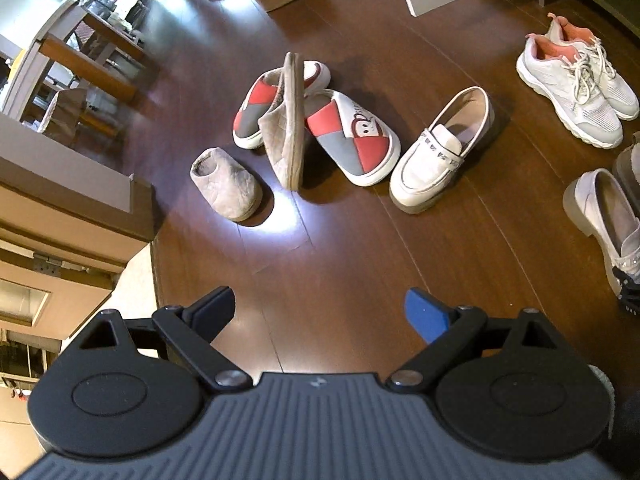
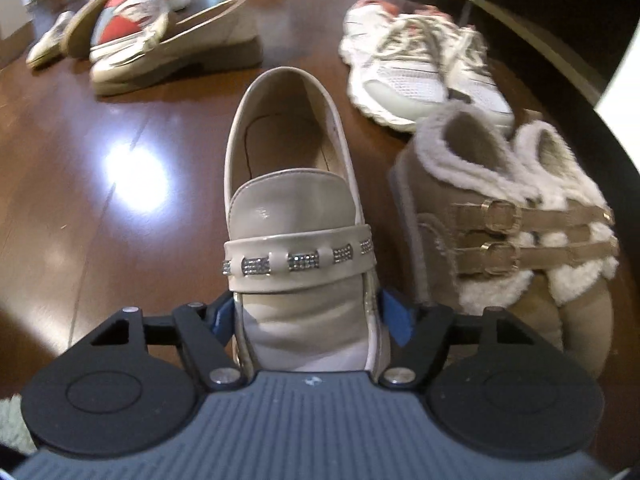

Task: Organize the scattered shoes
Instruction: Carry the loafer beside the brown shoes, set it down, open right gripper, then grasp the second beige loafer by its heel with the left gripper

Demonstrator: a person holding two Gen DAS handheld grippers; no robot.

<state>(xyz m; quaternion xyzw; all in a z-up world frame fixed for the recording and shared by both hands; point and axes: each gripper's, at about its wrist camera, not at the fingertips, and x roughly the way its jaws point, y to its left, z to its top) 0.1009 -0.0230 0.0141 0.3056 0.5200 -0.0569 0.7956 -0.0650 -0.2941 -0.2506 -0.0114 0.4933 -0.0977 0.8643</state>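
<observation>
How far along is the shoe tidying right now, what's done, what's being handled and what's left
Done: the white sneakers sit side by side, and so do the fur-lined boots. In hand: the right gripper is closed on the toe of a beige loafer; the left gripper is open and empty. Left: its mate, the red-and-grey slippers and the grey slippers lie jumbled.

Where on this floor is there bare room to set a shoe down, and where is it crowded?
Free: the wood floor between the open left gripper and the grey slipper, and left of the beige loafer that the right gripper grips. Crowded: the slipper heap; the fur-lined boots beside the white sneakers.
</observation>
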